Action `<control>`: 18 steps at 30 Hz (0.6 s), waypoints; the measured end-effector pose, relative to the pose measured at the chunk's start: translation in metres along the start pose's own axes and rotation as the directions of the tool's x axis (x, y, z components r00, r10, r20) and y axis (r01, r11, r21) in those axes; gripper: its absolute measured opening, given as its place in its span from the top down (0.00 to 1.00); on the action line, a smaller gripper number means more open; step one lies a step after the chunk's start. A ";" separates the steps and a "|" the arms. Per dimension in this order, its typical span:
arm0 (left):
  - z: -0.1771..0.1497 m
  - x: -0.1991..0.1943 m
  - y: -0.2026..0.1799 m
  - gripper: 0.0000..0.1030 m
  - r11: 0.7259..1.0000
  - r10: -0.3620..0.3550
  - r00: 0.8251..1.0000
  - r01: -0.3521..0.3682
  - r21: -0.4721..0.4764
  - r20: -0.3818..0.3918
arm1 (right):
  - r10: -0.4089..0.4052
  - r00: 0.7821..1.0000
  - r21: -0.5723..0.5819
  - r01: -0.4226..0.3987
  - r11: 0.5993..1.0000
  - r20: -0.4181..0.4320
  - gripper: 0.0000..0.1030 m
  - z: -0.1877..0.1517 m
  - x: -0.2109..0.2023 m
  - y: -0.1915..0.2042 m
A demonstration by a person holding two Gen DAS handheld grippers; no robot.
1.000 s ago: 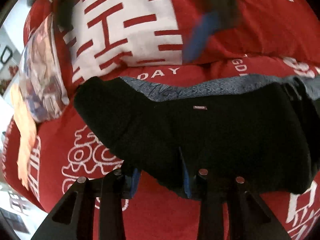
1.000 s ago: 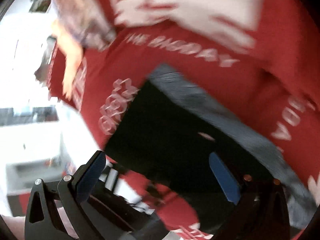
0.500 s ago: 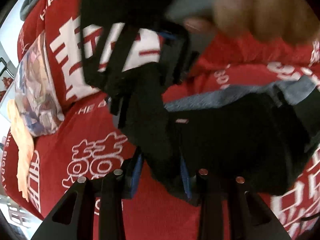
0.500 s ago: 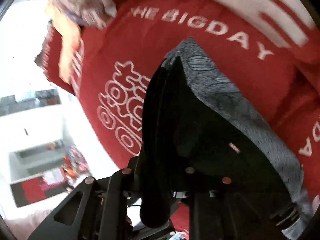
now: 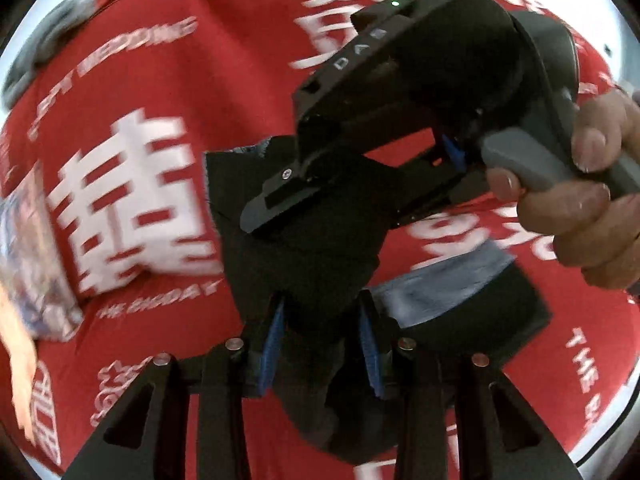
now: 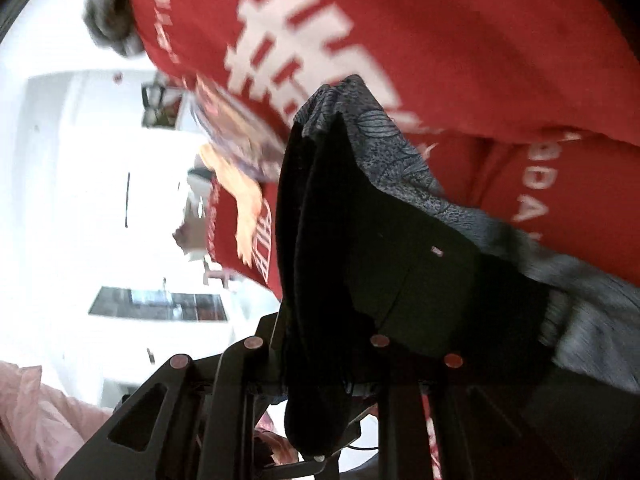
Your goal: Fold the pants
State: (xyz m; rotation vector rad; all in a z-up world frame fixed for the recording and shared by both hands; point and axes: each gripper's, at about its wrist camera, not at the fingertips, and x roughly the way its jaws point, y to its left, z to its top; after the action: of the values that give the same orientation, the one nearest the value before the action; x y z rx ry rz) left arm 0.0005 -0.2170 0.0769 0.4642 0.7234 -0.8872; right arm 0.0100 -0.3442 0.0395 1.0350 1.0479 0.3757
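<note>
Black pants [image 5: 312, 248] w/ grey patterned lining showing along one edge are bunched and lifted above a red bedspread [image 5: 132, 80] printed w/ white characters, a small light label visible on the black cloth in the right wrist view. Left gripper [image 5: 320, 336] has its blue-padded fingers [image 5: 272, 332] pinched on a fold of the fabric; right gripper [image 6: 320, 360], held in the person's hand [image 5: 580, 200], also clamps a hanging bunch of the pants. Fabric looks thick, fuzzy, w/ several layers stacked at the raised edge.
</note>
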 end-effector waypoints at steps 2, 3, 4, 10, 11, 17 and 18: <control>0.009 0.001 -0.031 0.65 0.998 -0.044 0.999 0.044 0.044 0.000 | 0.002 0.999 0.020 -0.003 1.000 0.052 0.80 -0.014 -0.036 -0.016; 0.011 0.003 -0.045 0.65 0.996 -0.060 0.998 0.060 0.066 -0.003 | 0.001 0.996 0.039 -0.005 0.999 0.085 0.80 -0.025 -0.057 -0.028; 0.013 0.005 -0.060 0.65 0.993 -0.075 0.997 0.075 0.087 -0.008 | 0.002 0.995 0.052 -0.008 0.999 0.103 0.80 -0.030 -0.074 -0.037; 0.013 0.033 -0.144 0.64 0.966 -0.163 0.984 0.175 0.189 -0.073 | -0.031 0.974 0.173 -0.009 0.985 0.225 0.80 -0.075 -0.139 -0.112; 0.009 0.043 -0.157 0.64 0.960 -0.173 0.980 0.189 0.205 -0.096 | -0.047 0.972 0.195 0.001 0.981 0.231 0.80 -0.082 -0.146 -0.126; -0.025 0.082 -0.203 0.64 0.934 -0.184 0.953 0.245 0.260 -0.239 | -0.166 0.964 0.352 0.085 0.932 0.208 0.80 -0.126 -0.147 -0.210; -0.028 0.085 -0.204 0.64 0.933 -0.182 0.948 0.250 0.259 -0.259 | -0.180 0.963 0.362 0.098 0.927 0.201 0.79 -0.130 -0.145 -0.217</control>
State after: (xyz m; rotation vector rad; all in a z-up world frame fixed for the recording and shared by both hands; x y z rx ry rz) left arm -0.1424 -0.3585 -0.0193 0.7685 0.8742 -1.1692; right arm -0.2147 -0.4855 -0.0806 1.2783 0.9893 -0.0540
